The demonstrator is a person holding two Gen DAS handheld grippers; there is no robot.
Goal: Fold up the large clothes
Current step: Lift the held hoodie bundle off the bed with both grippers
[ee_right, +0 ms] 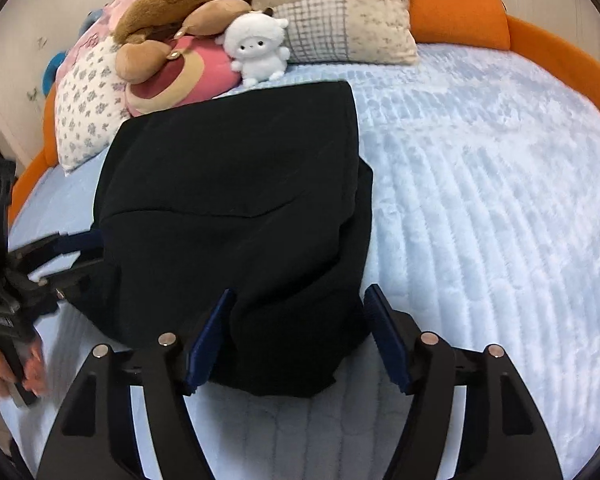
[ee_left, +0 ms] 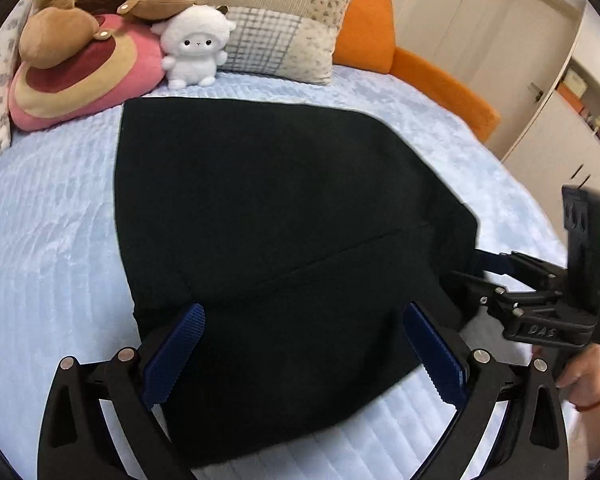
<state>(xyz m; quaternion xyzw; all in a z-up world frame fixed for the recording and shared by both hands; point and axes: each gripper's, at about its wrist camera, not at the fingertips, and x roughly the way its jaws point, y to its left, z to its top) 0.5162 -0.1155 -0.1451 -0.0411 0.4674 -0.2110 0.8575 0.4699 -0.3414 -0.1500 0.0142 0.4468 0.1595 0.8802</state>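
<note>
Left wrist: "DAS" embossed on right gripper (ee_left: 466, 268) beside black garment (ee_left: 284, 216).

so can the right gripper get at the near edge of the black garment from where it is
Probably yes: the right gripper is open, its fingers either side of the black garment's near edge, nothing lying between.

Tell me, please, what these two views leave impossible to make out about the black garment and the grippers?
- Black garment: both views, uniformly dark, so type and layer count stay unclear.
- Right gripper: left wrist view, fingertips meet the garment's edge; contact unclear.
- Left gripper: right wrist view, blurred, partly cut by the frame edge.
</note>
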